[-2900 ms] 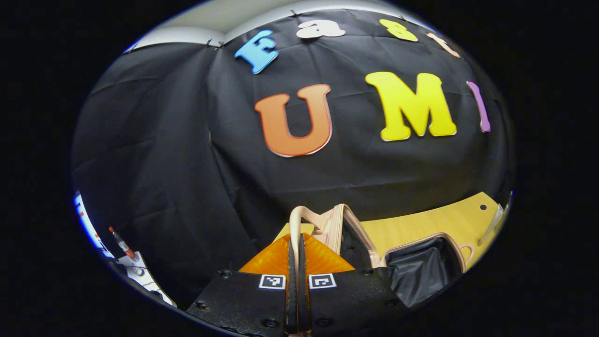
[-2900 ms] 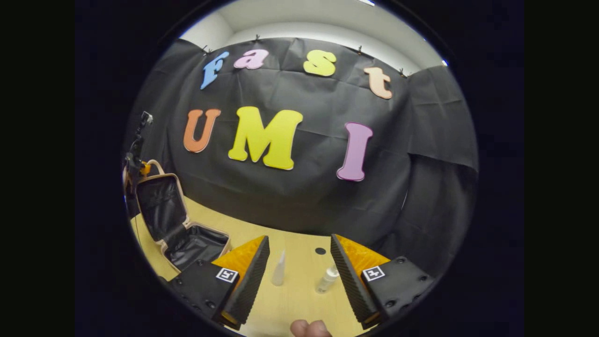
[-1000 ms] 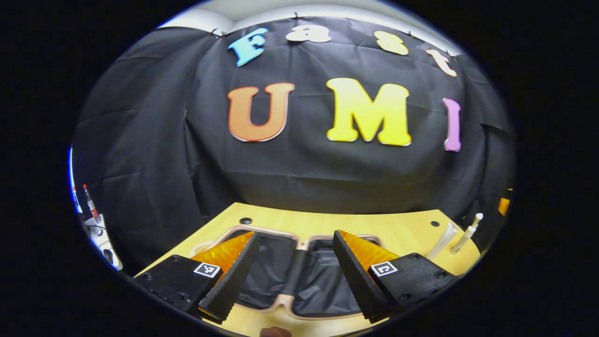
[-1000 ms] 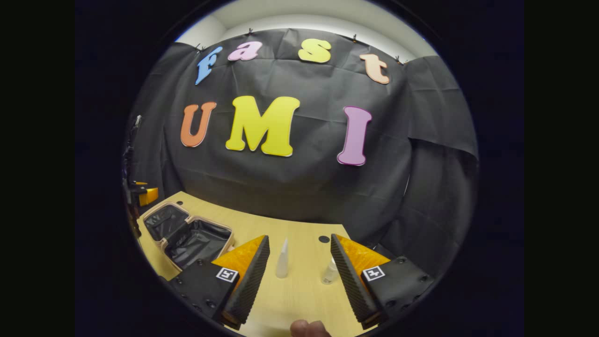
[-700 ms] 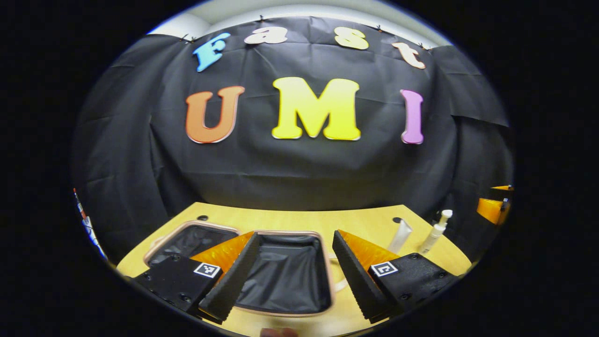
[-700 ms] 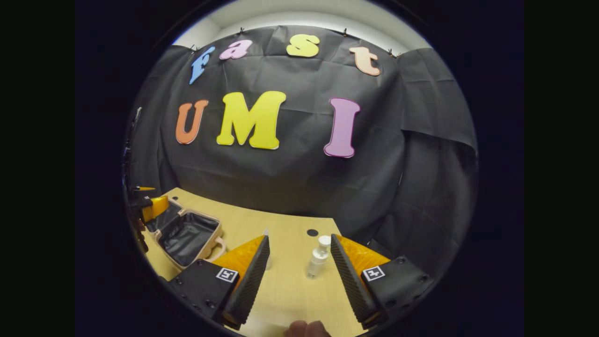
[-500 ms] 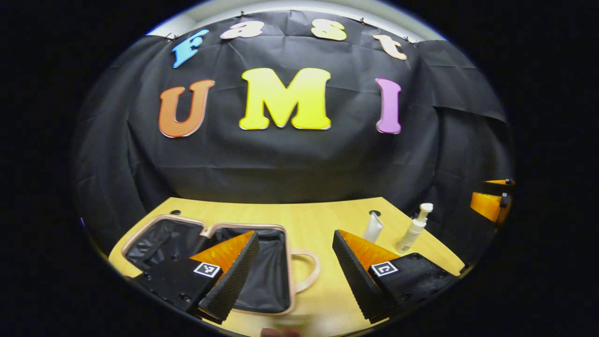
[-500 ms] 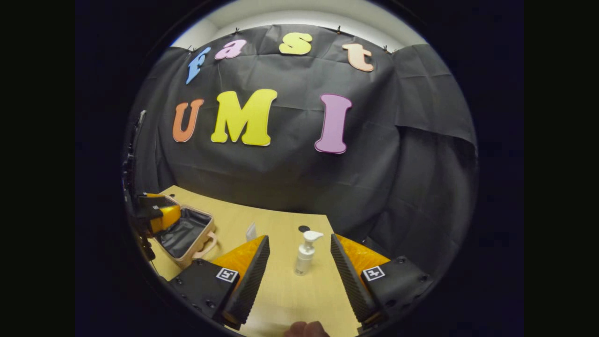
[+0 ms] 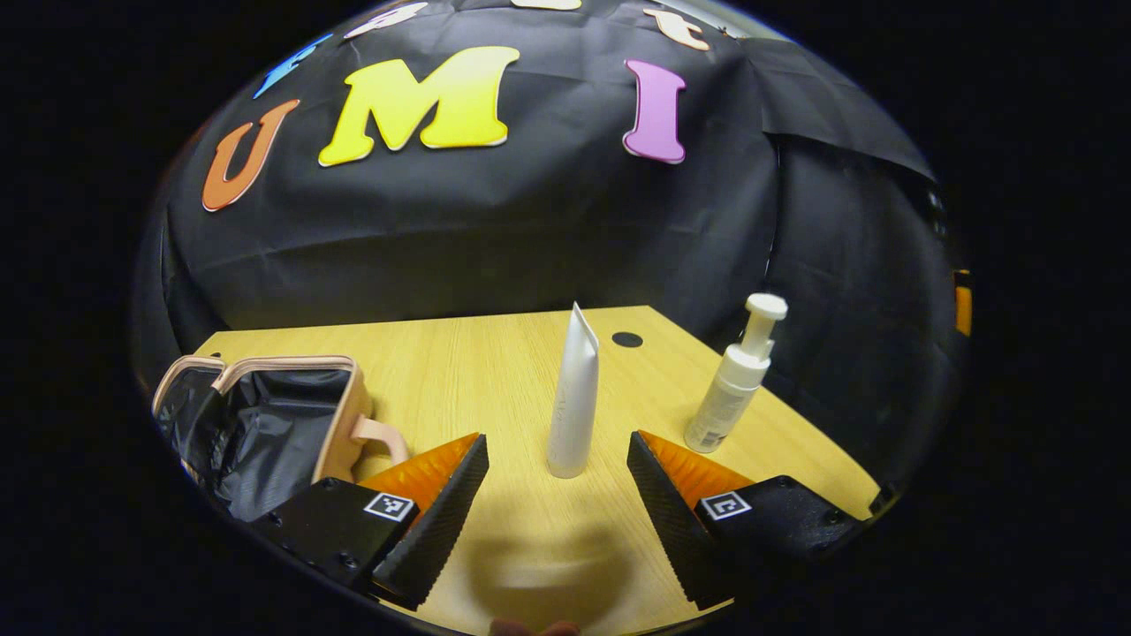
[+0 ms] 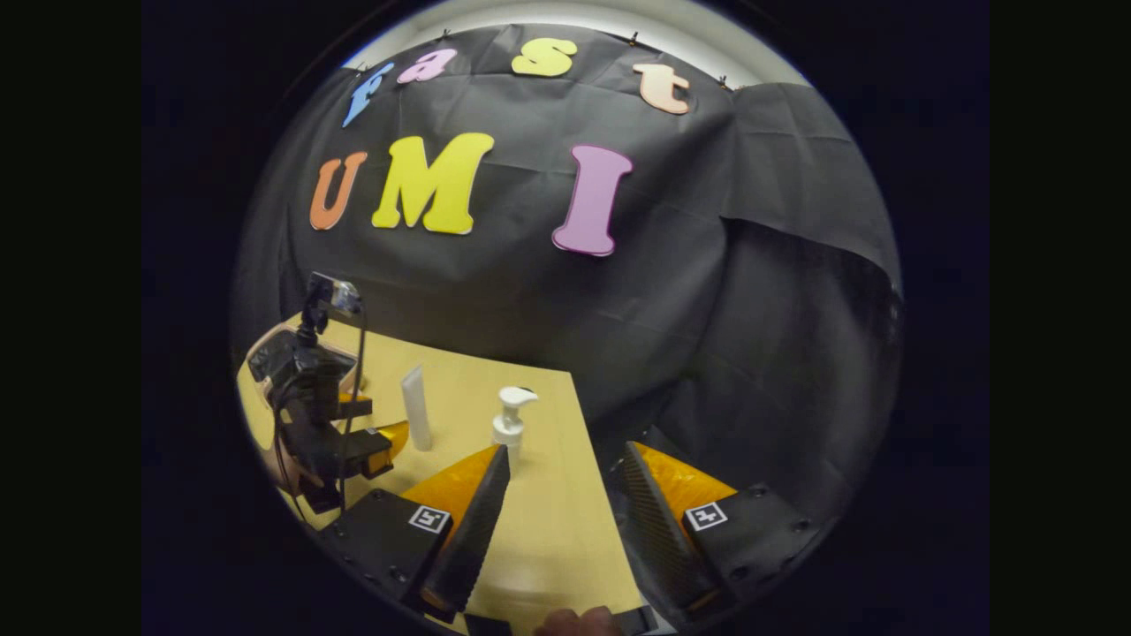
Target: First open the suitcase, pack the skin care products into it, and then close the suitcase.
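The left gripper view looks low over the table (image 9: 495, 353), close behind the tube (image 9: 573, 397) that stands past its open fingers. The right gripper view looks from farther right, near the table (image 10: 548, 521) edge. Both see the tube (image 10: 414, 408) and pump bottle (image 9: 733, 380) (image 10: 510, 424).

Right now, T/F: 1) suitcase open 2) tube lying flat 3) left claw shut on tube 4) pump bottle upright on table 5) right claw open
1) The suitcase is open. True.
2) The tube lies flat. False: it stands upright on the table.
3) The left claw is shut on the tube. False: it is open, with the tube just ahead between its fingers.
4) The pump bottle stands upright on the table. True.
5) The right claw is open. True.
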Tool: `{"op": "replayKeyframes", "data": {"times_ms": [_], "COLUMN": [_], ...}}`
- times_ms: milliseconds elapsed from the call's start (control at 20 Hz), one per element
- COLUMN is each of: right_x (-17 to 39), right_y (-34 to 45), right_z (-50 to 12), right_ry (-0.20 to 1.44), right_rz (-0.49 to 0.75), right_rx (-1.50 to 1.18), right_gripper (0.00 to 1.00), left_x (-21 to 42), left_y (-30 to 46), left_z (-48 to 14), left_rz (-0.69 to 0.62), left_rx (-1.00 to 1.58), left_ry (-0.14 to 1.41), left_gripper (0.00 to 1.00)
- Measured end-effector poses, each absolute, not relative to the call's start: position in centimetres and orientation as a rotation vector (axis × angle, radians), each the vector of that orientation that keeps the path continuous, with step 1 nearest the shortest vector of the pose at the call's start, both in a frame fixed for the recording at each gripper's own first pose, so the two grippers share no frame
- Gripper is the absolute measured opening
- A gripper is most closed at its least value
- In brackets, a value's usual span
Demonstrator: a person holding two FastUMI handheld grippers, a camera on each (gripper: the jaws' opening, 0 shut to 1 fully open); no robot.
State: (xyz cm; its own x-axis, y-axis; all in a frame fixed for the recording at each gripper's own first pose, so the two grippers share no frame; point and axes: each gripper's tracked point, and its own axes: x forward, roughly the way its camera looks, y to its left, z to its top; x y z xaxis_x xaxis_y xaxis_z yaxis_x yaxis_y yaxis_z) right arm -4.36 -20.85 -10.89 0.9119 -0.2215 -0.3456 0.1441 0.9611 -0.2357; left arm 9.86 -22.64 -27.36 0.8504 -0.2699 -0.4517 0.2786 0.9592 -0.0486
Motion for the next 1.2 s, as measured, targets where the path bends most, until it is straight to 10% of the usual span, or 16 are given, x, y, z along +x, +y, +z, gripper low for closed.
{"op": "replayKeyframes", "data": {"times_ms": [450, 950, 1200], "right_x": [-3.7, -4.0, -2.7], "right_y": [-23.7, -23.4, -21.2], "right_z": [-11.8, -13.2, -15.7], "right_ry": [0.419, 0.446, 0.458], "right_rz": [-0.237, -0.213, -0.139], "right_rx": [-0.191, -0.217, -0.128], "right_gripper": [0.78, 0.78, 0.78], "left_x": [14.5, 15.6, 12.8], "left_y": [-24.9, -25.1, -23.2], "left_z": [-32.5, -33.5, -27.5], "left_rz": [-0.293, -0.337, -0.356], "left_rx": [0.044, 0.051, 0.028], "left_ry": [0.531, 0.586, 0.541], "left_gripper": [1.00, 0.49, 0.47]}}
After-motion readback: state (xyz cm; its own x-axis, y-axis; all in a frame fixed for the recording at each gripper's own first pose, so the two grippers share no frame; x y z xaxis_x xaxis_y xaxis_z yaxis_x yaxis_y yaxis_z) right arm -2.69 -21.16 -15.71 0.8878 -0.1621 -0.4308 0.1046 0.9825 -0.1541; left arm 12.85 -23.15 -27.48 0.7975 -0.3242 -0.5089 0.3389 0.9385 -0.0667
